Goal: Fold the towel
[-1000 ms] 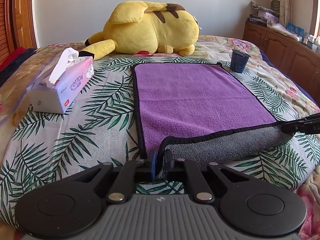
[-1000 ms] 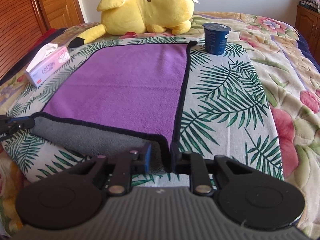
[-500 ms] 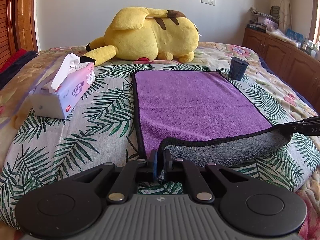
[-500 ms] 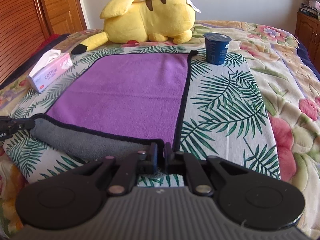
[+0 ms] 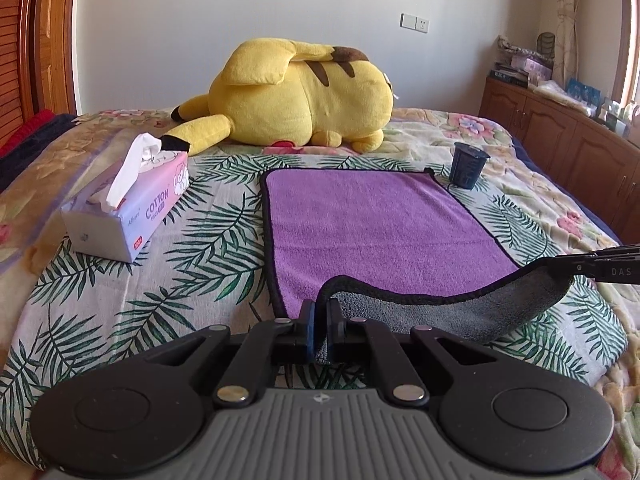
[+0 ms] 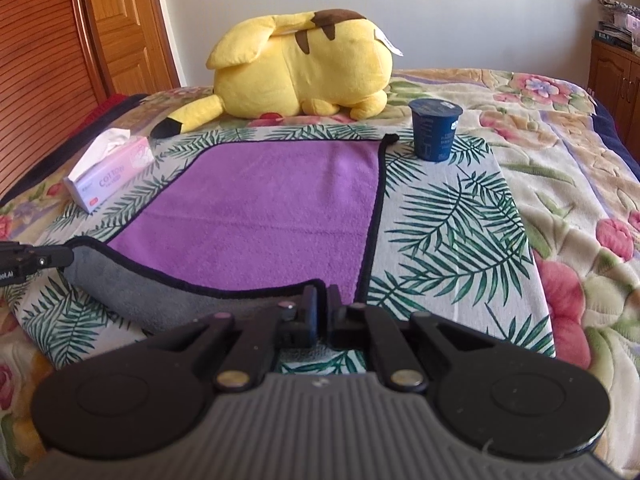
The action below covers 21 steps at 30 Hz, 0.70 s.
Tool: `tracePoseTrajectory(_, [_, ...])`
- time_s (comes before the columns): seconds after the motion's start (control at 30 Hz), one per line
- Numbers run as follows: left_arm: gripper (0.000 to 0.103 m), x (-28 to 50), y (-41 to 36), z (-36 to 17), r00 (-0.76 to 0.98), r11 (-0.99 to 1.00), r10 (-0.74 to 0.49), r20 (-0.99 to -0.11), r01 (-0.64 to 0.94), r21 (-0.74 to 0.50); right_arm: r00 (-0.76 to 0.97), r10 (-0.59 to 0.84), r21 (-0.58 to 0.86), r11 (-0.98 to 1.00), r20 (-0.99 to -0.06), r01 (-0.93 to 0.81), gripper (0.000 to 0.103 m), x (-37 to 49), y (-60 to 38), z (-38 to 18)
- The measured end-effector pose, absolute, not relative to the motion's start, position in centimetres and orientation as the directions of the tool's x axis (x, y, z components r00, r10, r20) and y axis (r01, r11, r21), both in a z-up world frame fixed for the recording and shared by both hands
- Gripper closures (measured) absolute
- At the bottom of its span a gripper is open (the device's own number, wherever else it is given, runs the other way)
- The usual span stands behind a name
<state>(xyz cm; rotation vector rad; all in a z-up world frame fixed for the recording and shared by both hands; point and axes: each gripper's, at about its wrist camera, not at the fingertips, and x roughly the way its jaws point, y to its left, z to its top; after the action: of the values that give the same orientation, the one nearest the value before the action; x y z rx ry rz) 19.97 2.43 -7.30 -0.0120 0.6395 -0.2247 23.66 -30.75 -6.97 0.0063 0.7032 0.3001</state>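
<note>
A purple towel [image 5: 372, 224] with a black hem and grey underside lies on the palm-leaf bedspread; it also shows in the right wrist view [image 6: 272, 216]. My left gripper [image 5: 320, 312] is shut on the towel's near left corner. My right gripper [image 6: 322, 304] is shut on the near right corner. Both corners are lifted, so the near edge curls up and its grey underside [image 5: 452, 312] shows. Each gripper's tip shows in the other view, the right one [image 5: 600, 266] and the left one [image 6: 24, 262].
A yellow plush toy [image 5: 296, 100] lies past the towel's far edge. A tissue box [image 5: 128, 208] stands left of the towel. A dark blue cup [image 6: 435, 128] stands by the far right corner. Wooden cabinets [image 5: 568, 144] line the right wall.
Both grippers have risen with the near corners, lifting the near edge higher off the bed. The right gripper's jaws closed fully on the corner.
</note>
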Motion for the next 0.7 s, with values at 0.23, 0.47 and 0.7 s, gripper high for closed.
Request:
tracePoseTrajectory(0.23, [0.103,19.8,2.2,-6.4,0.796,0.974,-0.216,-0.565,0.214,-0.071,0.746,0.275,0.101,0.957,-0.607,-0.27,0.098,23.7,-30.9,-6.5])
tracePoseTrajectory(0.47, [0.103,20.4,2.5,-6.2,0.8,0.975,-0.212,-0.562,0.209,-0.071,0.75,0.273,0.098,0.958,-0.603,-0.27,0.098,24.2,-31.1,-6.6])
tracePoseTrajectory(0.7, [0.103,21.3,2.4,-5.7,0.801,0.972,-0.234,-0.551,0.214,-0.1,0.753,0.282,0.091,0.954,-0.594,-0.285,0.098,24.9,-31.0,-6.5])
